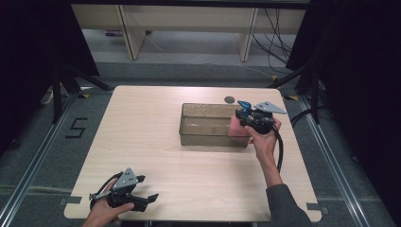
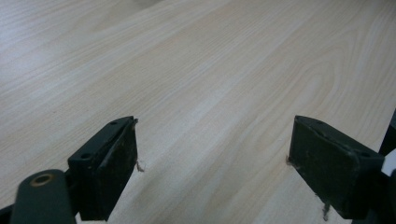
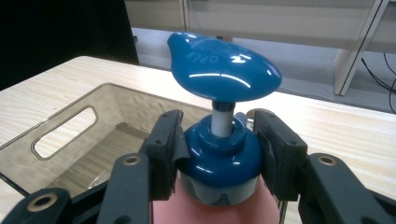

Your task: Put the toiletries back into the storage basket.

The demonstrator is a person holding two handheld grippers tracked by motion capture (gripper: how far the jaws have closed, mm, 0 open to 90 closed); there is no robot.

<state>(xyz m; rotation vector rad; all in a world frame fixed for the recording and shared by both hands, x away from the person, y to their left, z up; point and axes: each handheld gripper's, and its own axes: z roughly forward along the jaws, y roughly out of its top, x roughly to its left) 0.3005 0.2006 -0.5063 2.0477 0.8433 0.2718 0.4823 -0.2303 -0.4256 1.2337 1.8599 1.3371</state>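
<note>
Two hand-held grippers: right hand-held gripper [image 3: 219, 154] clamped on blue collar of pink pump bottle [image 1: 238, 126], right of centre, at right end of clear bin [image 1: 208, 135]. Left hand-held gripper [image 1: 142, 196] open, empty, lower left on tabletop [image 1: 156, 123]. Step, likely: placing bottle in bin. Next: lower gently, release.

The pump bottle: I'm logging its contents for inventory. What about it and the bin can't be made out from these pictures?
- Pump bottle body: in the right gripper view cut off by the bottom edge; in the high view hidden behind the right hand-held gripper.
- Its label and fill level: unreadable.
- Bin right end: covered by gripper and bottle.
- Small dark disc: too small to identify.
</note>
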